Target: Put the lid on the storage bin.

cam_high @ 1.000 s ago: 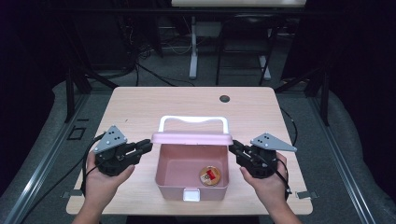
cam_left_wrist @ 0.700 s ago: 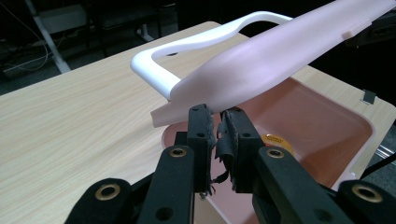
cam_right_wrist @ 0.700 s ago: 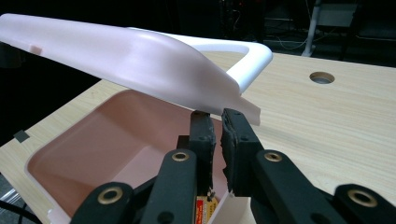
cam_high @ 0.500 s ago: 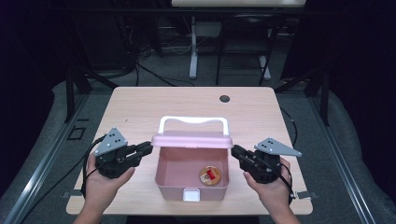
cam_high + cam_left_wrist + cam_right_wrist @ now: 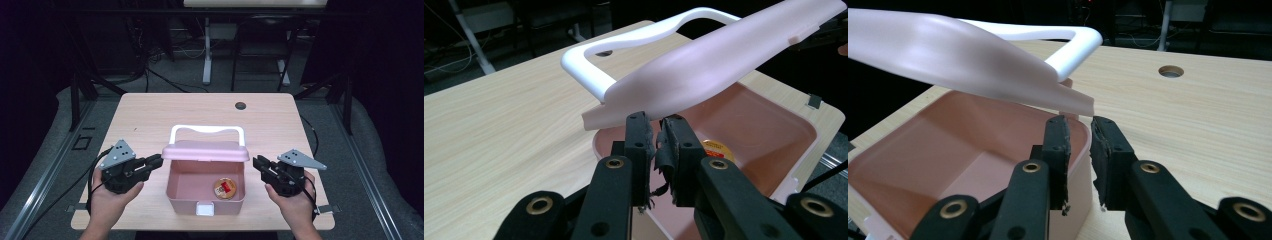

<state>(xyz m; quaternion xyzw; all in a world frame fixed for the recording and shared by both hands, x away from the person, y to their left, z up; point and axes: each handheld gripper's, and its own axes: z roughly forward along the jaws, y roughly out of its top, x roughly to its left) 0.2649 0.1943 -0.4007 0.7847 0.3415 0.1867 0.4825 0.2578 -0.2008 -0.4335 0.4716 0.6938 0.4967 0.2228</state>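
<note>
A pink box [image 5: 182, 204] stands open at the table's near edge, with a round gold and red thing [image 5: 225, 188] on its floor. Its pink lid [image 5: 205, 150], with a white handle [image 5: 207, 130], hangs half raised over it. My left gripper [image 5: 159, 161] is at the lid's left end. In the left gripper view its jaws [image 5: 655, 120] are pinched on the lid's [image 5: 714, 65] lower rim. My right gripper [image 5: 256, 162] stands just off the lid's right end. Its jaws [image 5: 1078, 122] have just been opening, and a narrow gap between them holds nothing, with the lid's [image 5: 963, 60] corner above the tips.
A white latch [image 5: 204, 209] sits on the box's front wall. A dark round hole [image 5: 240, 105] lies in the tabletop [image 5: 150, 120] at the far right. Bare wood stretches behind and to both sides of the box. Dark stands and cables fill the floor beyond.
My right gripper has drawn back from the lid's right end, a little toward the person, and its jaws have parted. The left gripper and the lid have stayed put.
</note>
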